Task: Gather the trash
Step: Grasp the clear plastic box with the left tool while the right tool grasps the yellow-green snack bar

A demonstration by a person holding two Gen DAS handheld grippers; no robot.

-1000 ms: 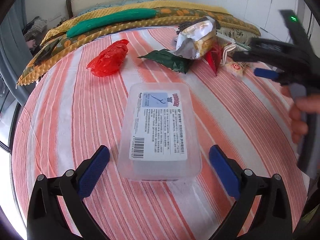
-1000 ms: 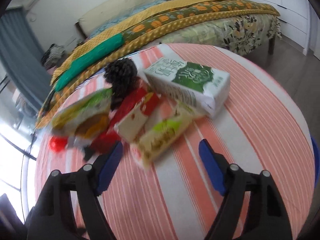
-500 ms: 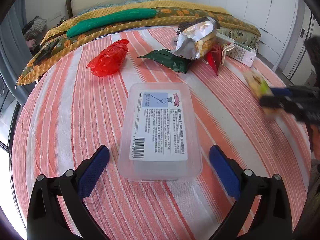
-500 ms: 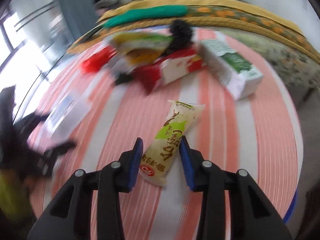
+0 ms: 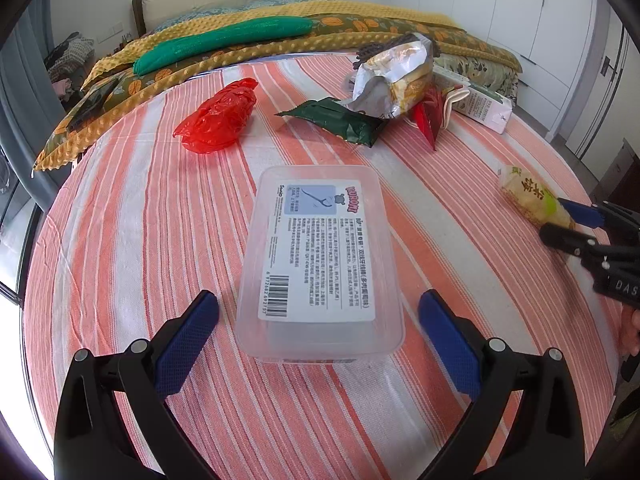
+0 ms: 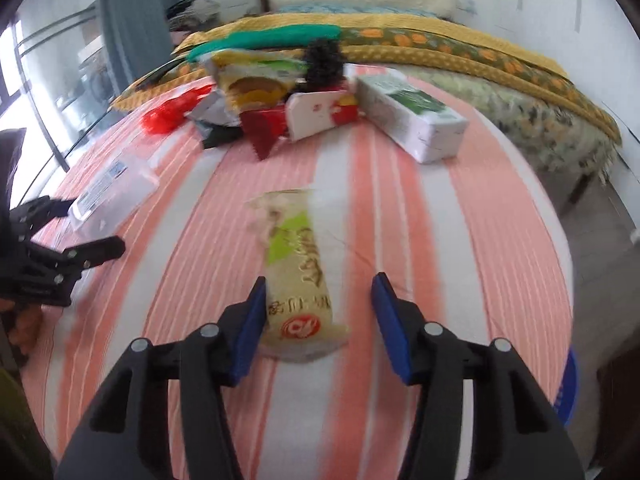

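Note:
A clear plastic box (image 5: 320, 256) with a printed label lies on the striped tablecloth (image 5: 140, 220). My left gripper (image 5: 318, 304) is open, a pad on either side of the box's near end and clear of it. A yellow and green snack packet (image 6: 298, 272) lies lengthwise between the jaws of my right gripper (image 6: 320, 284), which are opening. The left pad is against the packet and the right pad stands well off it. In the left wrist view the packet (image 5: 528, 196) and right gripper (image 5: 576, 224) sit at the table's right edge.
At the far side lie a red plastic bag (image 5: 220, 116), a dark green wrapper (image 5: 336, 120), a silver snack bag (image 5: 392, 76), a red wrapper (image 5: 426, 120) and a white carton (image 5: 484, 106). A bed (image 5: 280, 28) stands behind the table.
The right gripper closed on the snack packet at the pile, carried it to the near right of the table while rolling, and its jaws have since widened. The left gripper stayed still.

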